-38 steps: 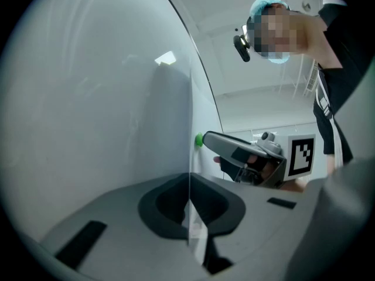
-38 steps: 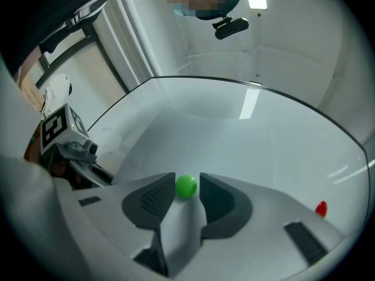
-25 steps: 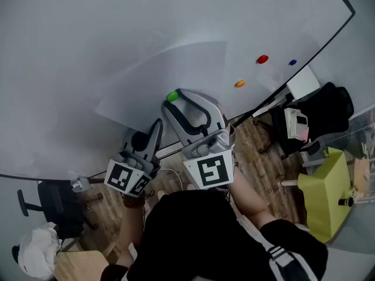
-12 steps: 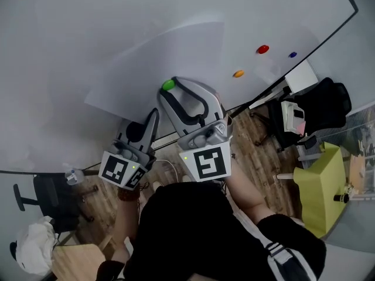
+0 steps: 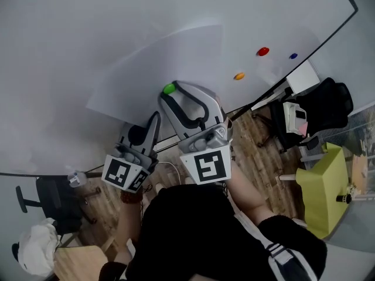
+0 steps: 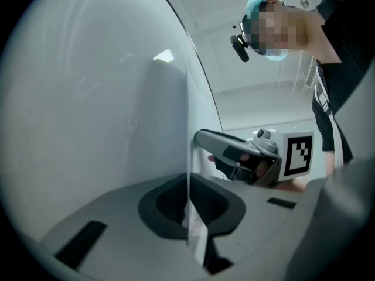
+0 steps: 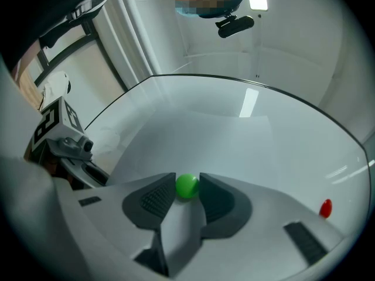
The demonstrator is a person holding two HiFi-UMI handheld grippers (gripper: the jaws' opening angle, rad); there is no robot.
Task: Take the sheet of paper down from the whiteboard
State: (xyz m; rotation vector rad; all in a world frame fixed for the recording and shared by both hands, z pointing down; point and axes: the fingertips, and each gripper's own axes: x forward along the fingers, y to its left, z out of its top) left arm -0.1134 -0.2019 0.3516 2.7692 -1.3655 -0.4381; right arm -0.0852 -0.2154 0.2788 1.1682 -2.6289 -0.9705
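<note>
A white sheet of paper (image 5: 158, 63) hangs on the whiteboard (image 5: 70, 22), pinned near its lower edge by a round green magnet (image 5: 169, 89). My right gripper (image 5: 170, 93) reaches up to the board. The green magnet (image 7: 187, 186) sits between its dark pads (image 7: 153, 199), which touch it on both sides. My left gripper (image 5: 156, 119), lower left of it, is shut on the sheet's bottom edge. In the left gripper view the paper (image 6: 188, 157) runs edge-on into the closed jaws of the left gripper (image 6: 192, 218).
Red (image 5: 262, 51), orange (image 5: 238, 75) and blue (image 5: 293, 56) magnets stick to the board right of the sheet. Below the board are a black office chair (image 5: 328, 107), a yellow-green object (image 5: 325, 192) and another chair (image 5: 53, 206) on the wooden floor.
Only the head camera has shifted a little. Both grippers keep their places at the sheet's edge and the green magnet.
</note>
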